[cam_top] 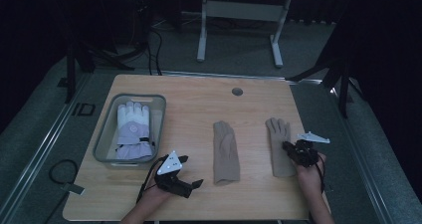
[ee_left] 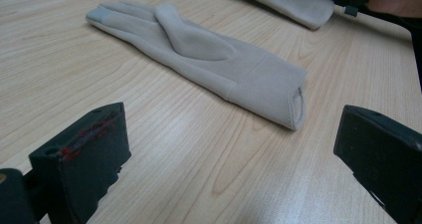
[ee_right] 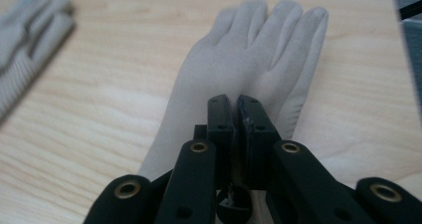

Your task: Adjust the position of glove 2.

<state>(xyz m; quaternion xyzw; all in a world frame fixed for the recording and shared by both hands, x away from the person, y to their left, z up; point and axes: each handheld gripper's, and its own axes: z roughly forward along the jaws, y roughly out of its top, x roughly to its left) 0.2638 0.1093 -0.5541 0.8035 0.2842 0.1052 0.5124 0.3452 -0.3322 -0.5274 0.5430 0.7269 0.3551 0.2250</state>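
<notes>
Two beige gloves lie flat on the wooden table [cam_top: 194,104]. The middle glove [cam_top: 226,152] [ee_left: 209,59] has its cuff towards me, and my left gripper [cam_top: 193,170] [ee_left: 231,154] stands open just short of that cuff, with nothing between its jaws. The right glove [cam_top: 278,134] [ee_right: 259,50] lies fingers away from me. My right gripper [cam_top: 286,146] [ee_right: 238,104] is over its palm with the jaws pressed together; the fabric under them looks flat, and I see no fold pinched between them.
A grey plastic bin [cam_top: 107,129] at the table's left holds a white and lavender padded glove [cam_top: 133,129]. A round cable hole [cam_top: 237,91] sits near the far edge. A white desk frame [cam_top: 239,15] stands on the floor beyond the table.
</notes>
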